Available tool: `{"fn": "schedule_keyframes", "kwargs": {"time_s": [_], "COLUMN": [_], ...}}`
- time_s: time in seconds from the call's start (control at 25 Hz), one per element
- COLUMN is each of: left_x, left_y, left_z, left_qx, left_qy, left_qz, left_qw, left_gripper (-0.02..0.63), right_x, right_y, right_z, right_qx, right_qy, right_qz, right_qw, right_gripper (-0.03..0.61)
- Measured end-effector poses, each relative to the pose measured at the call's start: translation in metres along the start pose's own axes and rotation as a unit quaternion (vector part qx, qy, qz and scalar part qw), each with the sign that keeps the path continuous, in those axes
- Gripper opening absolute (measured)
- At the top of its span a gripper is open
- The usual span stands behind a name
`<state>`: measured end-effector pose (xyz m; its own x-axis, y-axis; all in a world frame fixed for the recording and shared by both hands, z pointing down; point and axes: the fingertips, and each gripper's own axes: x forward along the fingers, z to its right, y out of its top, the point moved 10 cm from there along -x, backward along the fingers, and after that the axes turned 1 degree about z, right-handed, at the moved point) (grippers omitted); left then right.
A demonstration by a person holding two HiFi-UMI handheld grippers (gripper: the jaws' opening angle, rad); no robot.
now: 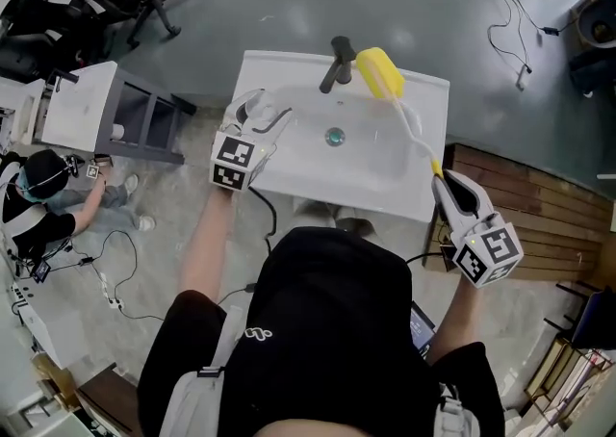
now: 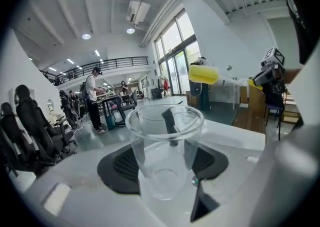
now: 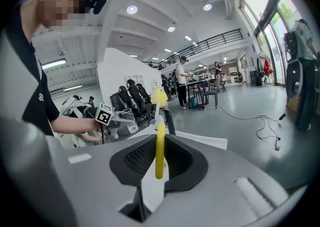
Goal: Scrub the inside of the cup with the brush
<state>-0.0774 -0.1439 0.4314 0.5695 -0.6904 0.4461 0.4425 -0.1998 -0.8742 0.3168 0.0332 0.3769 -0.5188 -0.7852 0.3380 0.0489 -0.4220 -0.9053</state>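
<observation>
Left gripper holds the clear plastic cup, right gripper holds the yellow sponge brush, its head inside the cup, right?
No, the yellow sponge brush's head is outside the clear plastic cup, beside the black faucet; the head view shows it. The rest stands.

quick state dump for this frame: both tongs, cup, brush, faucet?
left tongs: shut on cup.
right tongs: shut on brush handle.
cup: upright, empty, brush not in it.
brush: outside the cup, yellow head raised near faucet.
faucet: no water visibly running.
</observation>
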Motion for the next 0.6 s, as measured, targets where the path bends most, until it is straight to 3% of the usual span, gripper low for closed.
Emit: {"fn": "schedule_keyframes", "kwargs": {"time_s": [0.32, 0.6], "left_x": [0.009, 0.027], "left_y": [-0.009, -0.028], "left_z": [-0.033, -0.066], "left_qx": [-0.026, -0.035], "left_qy": [0.015, 0.013], "left_qz": [0.000, -0.015], "left_qw": [0.9996, 0.9992], "left_gripper": [0.285, 0.285], "right_x": [0.006, 0.023], "right_y": [-0.011, -0.015], "right_z": [0.006, 0.007], "right_qx": [0.064, 0.080], "right_qy": [-0.072, -0.127], "right_qz": [0.039, 0.022], "right_qw": [0.995, 0.989], "right_gripper": [0.051, 0.051]}}
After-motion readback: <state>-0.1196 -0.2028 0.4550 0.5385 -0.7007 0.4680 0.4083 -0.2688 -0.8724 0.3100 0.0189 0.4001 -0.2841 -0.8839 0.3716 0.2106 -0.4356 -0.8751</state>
